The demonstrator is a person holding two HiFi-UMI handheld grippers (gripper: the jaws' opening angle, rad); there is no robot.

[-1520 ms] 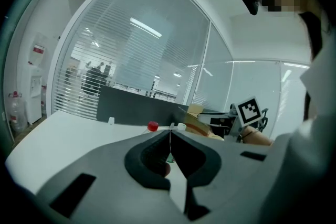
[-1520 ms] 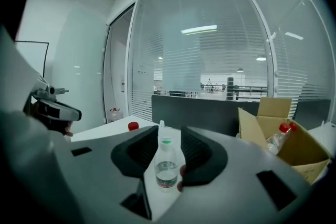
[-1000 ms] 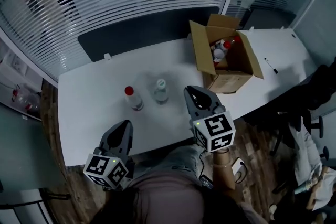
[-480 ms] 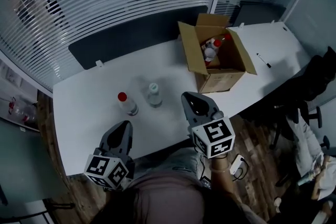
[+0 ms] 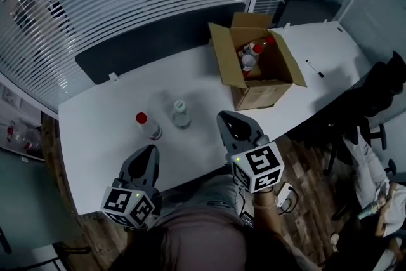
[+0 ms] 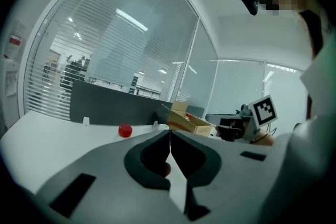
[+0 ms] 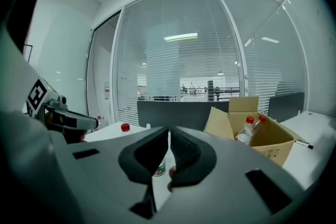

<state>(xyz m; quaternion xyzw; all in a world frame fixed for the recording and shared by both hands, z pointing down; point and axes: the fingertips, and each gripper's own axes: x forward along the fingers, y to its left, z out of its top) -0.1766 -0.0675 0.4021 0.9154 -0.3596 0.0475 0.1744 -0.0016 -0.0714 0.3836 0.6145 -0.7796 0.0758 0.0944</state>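
My left gripper (image 5: 151, 150) hangs over the white table's (image 5: 101, 143) front edge, shut with nothing in it (image 6: 169, 132). Ahead of it stands a clear bottle with a red cap (image 5: 147, 126) (image 6: 125, 130). My right gripper (image 5: 224, 117) is over the table's front middle, its jaws closed tip to tip and empty (image 7: 168, 128). A clear bottle with a green-ringed cap (image 5: 181, 114) stands just ahead and left of it, showing behind the jaws (image 7: 158, 168). An open cardboard box (image 5: 257, 73) (image 7: 262, 136) holds several red-capped bottles (image 5: 247, 57).
A dark partition screen (image 5: 158, 35) runs along the table's far edge, with glass walls and blinds behind. A pen (image 5: 313, 68) lies right of the box. An office chair with dark clothing (image 5: 374, 98) stands off the table's right end.
The right gripper's jaws, open around the view of the green-capped bottle 1.5 s ago, have closed. The head view has drifted, so the table and box sit further left. Bottles have not moved.
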